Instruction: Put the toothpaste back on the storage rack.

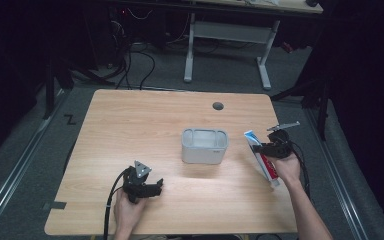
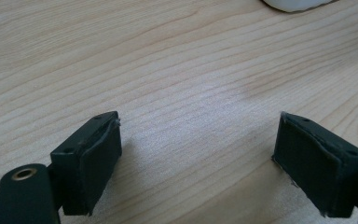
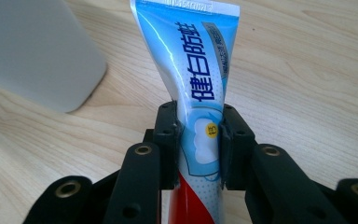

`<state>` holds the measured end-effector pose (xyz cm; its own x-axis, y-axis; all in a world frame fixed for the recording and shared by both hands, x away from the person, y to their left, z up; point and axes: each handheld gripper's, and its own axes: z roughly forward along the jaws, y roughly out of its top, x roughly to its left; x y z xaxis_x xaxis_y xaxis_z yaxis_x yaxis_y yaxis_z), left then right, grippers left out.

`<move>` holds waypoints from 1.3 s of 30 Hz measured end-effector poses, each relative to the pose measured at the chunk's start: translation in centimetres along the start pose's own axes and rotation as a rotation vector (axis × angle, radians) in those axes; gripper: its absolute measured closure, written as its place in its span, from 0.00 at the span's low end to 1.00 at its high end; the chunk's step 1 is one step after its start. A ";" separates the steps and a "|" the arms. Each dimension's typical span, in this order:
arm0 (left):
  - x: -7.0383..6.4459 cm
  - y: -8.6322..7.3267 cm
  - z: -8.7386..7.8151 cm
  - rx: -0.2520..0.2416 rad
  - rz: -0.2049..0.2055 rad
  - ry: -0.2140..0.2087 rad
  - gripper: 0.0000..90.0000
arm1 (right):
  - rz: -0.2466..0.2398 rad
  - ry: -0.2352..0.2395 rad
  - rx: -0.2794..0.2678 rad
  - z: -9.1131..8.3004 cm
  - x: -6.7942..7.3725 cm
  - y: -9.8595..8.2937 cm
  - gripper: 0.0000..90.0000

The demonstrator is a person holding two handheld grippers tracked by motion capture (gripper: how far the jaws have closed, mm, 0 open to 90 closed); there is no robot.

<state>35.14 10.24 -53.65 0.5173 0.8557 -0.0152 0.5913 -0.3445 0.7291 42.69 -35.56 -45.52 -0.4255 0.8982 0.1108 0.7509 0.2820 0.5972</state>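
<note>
Two grippers at work. Left gripper (image 1: pixel 142 186) rests low near the front of the counter (image 1: pixel 130 125), jaws spread wide over bare wood, holding nothing. Centre: grey bin (image 1: pixel 204 145), top open. Right gripper (image 1: pixel 275 148) has its jaws clamped across the toothpaste tube (image 1: pixel 261 156), just right of the bin. Likely step: drop the tube in. Best lift it clear of the rim, centre it over the opening, then release.
</note>
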 end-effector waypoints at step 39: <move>0.0 0.0 0.0 0.000 0.004 -0.004 0.17 | -0.125 0.070 -0.154 -2.7 4.4 0.9 0.80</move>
<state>35.12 10.21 -53.64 0.5221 0.8528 -0.0149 0.5893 -0.3481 0.7291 40.18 -32.24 -42.36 -0.5487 0.8322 0.0797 0.6058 0.3301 0.7239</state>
